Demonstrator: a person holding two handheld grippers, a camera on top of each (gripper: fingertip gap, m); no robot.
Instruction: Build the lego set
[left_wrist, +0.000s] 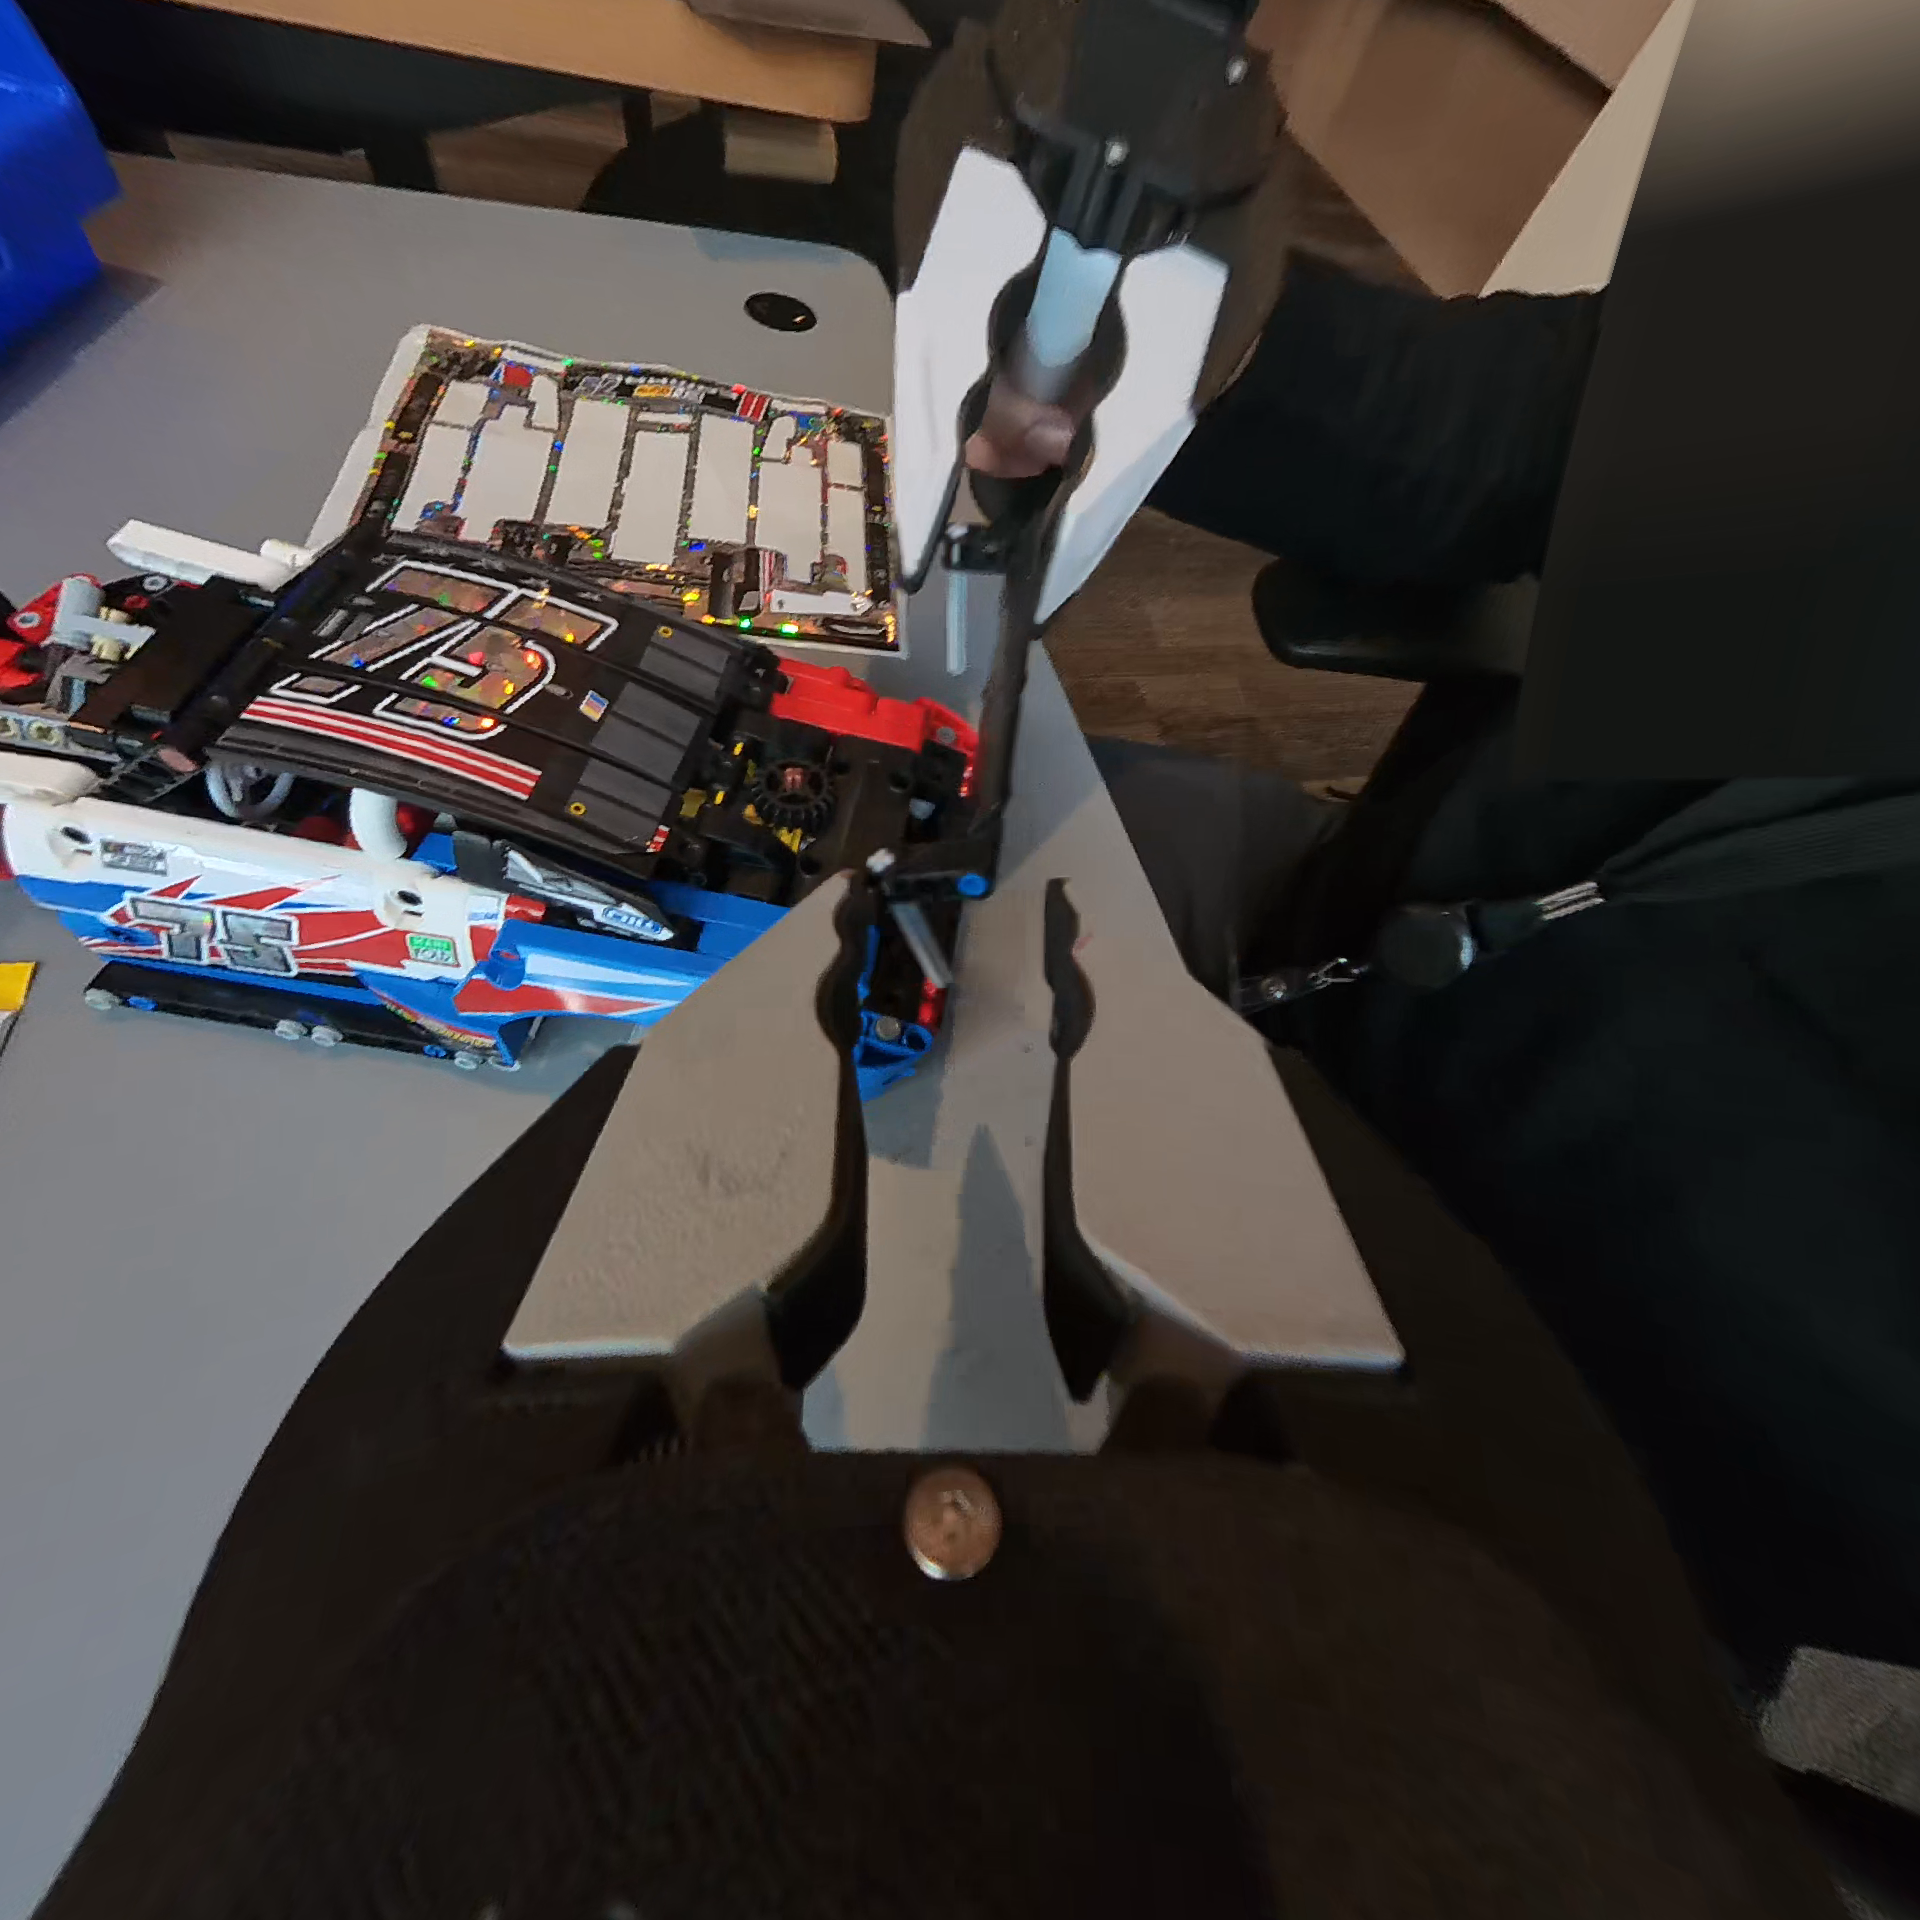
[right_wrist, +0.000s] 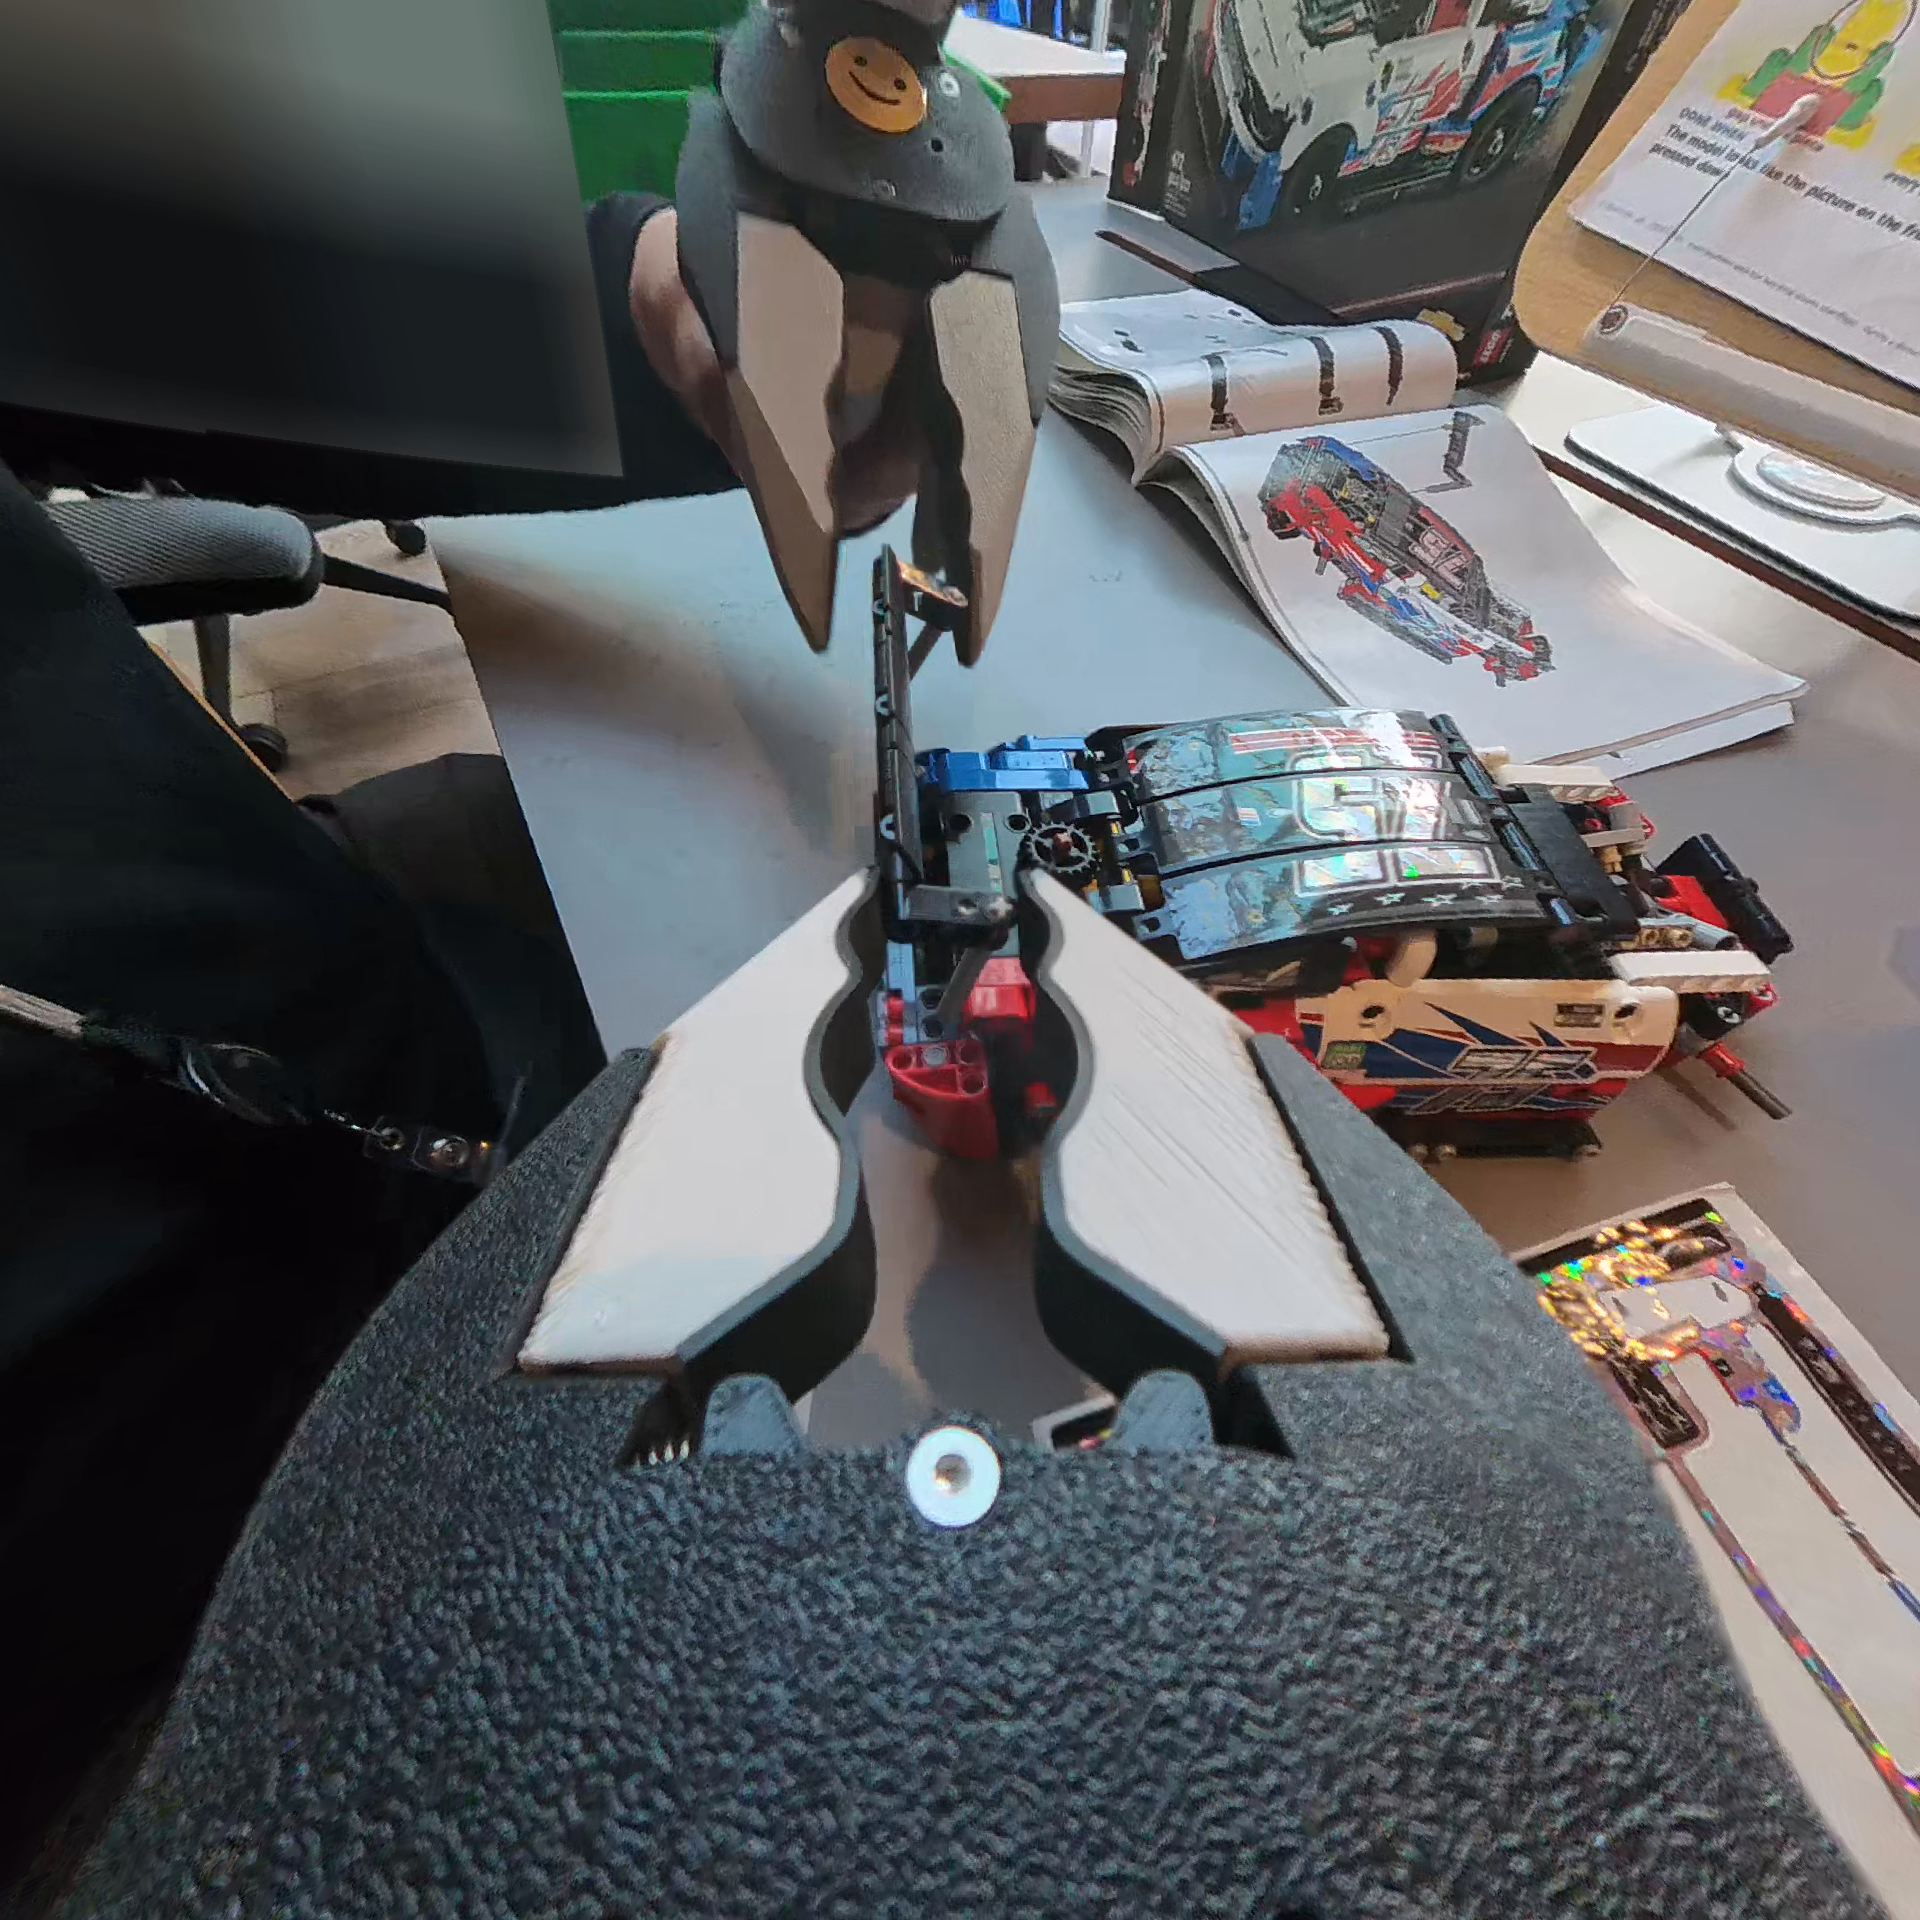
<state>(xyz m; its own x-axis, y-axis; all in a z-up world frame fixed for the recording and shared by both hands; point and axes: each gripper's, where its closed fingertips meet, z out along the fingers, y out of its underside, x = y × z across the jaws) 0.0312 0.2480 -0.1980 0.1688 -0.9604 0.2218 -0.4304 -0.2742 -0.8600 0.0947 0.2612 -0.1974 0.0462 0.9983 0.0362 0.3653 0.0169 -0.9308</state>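
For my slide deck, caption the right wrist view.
Right gripper, jaws open, reaches the rear of the lego car while the left gripper meets its raised black beam.

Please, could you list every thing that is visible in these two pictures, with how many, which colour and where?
table: one, grey, under everything
lego car: one, black roof, white, blue and red sides, on the table
black beam: one, upright at the car's near end
sticker sheet: one, holographic, flat beside the car
instruction booklet: one, white, open beyond the car
set box: one, dark, standing behind the booklet
bin: one, blue, at the table's far corner
chair: one, dark, beside the table
left tongs: one, pale fingers, open, at the car's end
right tongs: one, pale fingers, flanking the car's end
person: one, dark clothing, seated at the table
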